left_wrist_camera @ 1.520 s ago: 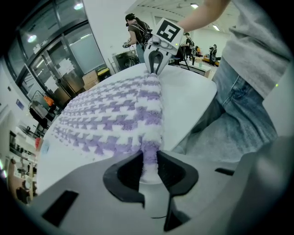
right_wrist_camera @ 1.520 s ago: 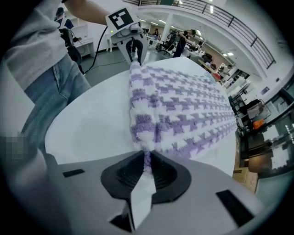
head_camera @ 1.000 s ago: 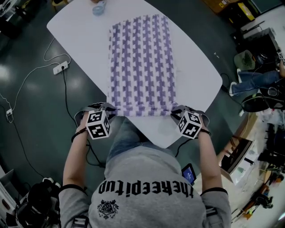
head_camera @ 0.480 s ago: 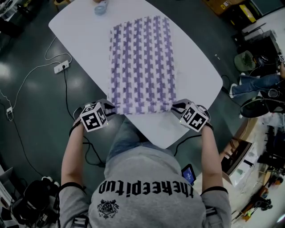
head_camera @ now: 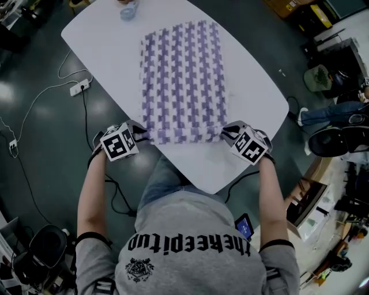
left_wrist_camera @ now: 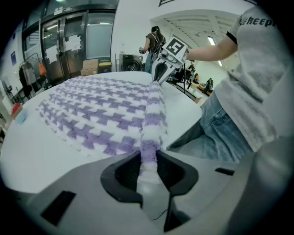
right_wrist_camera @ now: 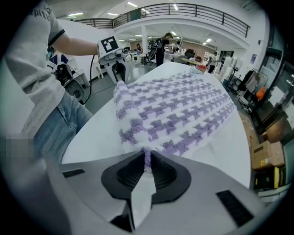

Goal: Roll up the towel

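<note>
So, got the left gripper (left_wrist_camera: 148, 160) clenched on the towel (left_wrist_camera: 105, 114). Purple-and-white edge bunched right between the pads, no gap on either side. Same deal over at the right gripper (right_wrist_camera: 147, 163): pinching a thinner bit of corner. Just been easing open a touch there, but cloth between the pads and pressed all the same.

From the head view, can put the left gripper (head_camera: 140, 136) at the towel's 7 o'clock corner and the right gripper (head_camera: 226, 133) at the 5 o'clock corner. Near edge pulled taut between the two and raised into a small ridge. Rest of the towel (head_camera: 183, 80) lying flat, running off toward 12 o'clock.

All sitting on a white table (head_camera: 253, 98), with the held edge toward its 6 o'clock end.

Also spotted a small blue thing (head_camera: 128, 10) up at the table's 11 o'clock, well apart from the towel and too blurry to name. Down on the dark floor at 9 o'clock, a power strip (head_camera: 79, 87) with a white cable. Jeans (head_camera: 164, 178) right at 6 o'clock by the table edge.
</note>
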Motion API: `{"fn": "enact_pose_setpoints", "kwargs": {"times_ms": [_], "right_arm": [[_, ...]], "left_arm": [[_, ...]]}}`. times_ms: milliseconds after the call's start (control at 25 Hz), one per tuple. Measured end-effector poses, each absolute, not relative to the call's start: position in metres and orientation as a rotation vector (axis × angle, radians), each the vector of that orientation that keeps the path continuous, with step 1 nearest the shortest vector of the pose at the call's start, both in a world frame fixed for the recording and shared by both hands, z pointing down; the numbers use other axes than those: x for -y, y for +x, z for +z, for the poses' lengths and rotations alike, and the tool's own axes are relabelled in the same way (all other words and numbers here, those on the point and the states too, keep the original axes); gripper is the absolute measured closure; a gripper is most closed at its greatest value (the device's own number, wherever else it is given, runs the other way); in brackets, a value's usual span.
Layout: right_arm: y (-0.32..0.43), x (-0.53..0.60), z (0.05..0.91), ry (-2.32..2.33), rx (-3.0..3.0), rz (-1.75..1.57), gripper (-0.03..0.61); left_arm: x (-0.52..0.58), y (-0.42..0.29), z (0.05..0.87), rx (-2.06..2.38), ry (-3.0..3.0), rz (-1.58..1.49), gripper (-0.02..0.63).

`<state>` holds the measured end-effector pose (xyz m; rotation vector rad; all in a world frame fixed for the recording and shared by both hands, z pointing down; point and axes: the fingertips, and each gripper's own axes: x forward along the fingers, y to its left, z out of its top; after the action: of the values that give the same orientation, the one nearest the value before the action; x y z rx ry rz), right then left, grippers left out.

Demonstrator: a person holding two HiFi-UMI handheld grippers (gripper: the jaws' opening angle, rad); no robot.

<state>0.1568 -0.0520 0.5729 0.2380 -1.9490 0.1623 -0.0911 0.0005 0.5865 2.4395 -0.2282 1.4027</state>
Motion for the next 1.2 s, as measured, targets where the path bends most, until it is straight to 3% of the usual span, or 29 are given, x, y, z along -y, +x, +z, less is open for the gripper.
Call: {"fn": "enact_pose_setpoints", "kwargs": {"times_ms": [680,960,1200], "right_arm": [[0.149,0.091,0.580,0.343,1.894,0.047,0.512],[0.146,0.092,0.586,0.381,1.902,0.074,0.515],[0.146,0.094,0.581,0.419,1.935,0.090,0.514]], "left_arm": [[0.033,-0.095,0.583,0.299,2.512,1.502,0.506],[0.032,-0.087,0.534,0.495,2.757,1.455,0.467],[0.006,-0.080,0.571,0.428,2.703,1.729,0.403]]}}
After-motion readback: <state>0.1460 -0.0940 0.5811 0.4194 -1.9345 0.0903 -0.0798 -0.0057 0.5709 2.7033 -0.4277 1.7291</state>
